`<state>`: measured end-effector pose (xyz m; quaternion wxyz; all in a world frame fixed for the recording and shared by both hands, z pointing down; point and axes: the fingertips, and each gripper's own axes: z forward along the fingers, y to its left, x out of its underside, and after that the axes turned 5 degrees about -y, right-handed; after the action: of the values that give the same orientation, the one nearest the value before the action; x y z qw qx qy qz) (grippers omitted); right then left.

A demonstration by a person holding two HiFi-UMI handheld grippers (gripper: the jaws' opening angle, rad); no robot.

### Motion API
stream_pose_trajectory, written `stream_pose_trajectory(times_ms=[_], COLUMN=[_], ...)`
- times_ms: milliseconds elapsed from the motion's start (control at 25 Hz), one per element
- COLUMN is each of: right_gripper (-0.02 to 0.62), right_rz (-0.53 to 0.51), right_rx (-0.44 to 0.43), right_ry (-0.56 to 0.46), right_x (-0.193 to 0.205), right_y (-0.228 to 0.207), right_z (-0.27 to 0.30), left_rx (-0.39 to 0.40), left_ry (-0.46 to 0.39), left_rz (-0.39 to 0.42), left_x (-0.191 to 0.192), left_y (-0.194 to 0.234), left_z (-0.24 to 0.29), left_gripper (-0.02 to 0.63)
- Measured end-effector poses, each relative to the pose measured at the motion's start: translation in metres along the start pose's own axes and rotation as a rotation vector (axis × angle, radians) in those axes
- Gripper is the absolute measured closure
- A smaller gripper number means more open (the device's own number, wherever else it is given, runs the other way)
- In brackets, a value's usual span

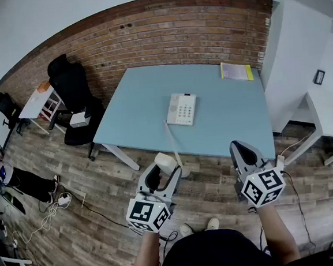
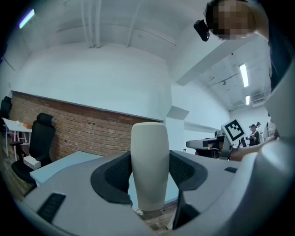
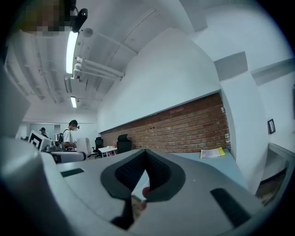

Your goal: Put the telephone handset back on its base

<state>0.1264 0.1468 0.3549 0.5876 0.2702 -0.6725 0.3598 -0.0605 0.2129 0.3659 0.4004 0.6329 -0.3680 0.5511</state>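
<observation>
A cream telephone handset [image 1: 165, 161] stands upright between the pads of my left gripper [image 1: 162, 171], in front of the table's near edge. In the left gripper view the handset [image 2: 149, 166] fills the gap of the left gripper [image 2: 149, 174], with both pads against its sides. Its cord [image 1: 172, 140] runs back to the white telephone base [image 1: 182, 109], which lies mid-table on the light blue table [image 1: 235, 123]. My right gripper [image 1: 241, 152] is held level to the right, also short of the table edge. In its own view the right gripper [image 3: 145, 174] is shut with nothing between its jaws.
A yellow booklet [image 1: 236, 71] lies at the table's far right corner, also seen as the booklet [image 3: 212, 152]. A black office chair [image 1: 73, 91] stands left of the table by the brick wall. A white desk [image 1: 326, 107] is at the right. People stand in the room's background.
</observation>
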Motion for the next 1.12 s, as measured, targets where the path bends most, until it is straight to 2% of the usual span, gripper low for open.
stream_pose_trajectory(times_ms=[320, 600, 760, 960, 1120], right_gripper=[0.583, 0.583, 0.583, 0.583, 0.583], right_rz=[0.007, 0.010, -0.003, 0.007, 0.007], right_rx=[-0.021, -0.007, -0.032, -0.025, -0.036], right_ry=[-0.002, 0.014, 0.015, 0.014, 0.016], right_x=[0.000, 0.006, 0.007, 0.005, 0.009], right_y=[-0.019, -0.049, -0.054, -0.072, -0.073], right_z=[-0.001, 0.005, 0.005, 0.004, 0.007], left_rx=[-0.025, -0.055, -0.086, -0.106, -0.114], left_ry=[0.016, 0.036, 0.040, 0.050, 0.044], left_rz=[-0.004, 0.006, 0.003, 0.028, 0.021], left_x=[0.004, 0.012, 0.017, 0.018, 0.013], left_y=[-0.009, -0.014, -0.016, -0.024, -0.021], left_z=[0.012, 0.032, 0.034, 0.046, 0.049], left_gripper=[0.354, 0.354, 0.354, 0.353, 0.354])
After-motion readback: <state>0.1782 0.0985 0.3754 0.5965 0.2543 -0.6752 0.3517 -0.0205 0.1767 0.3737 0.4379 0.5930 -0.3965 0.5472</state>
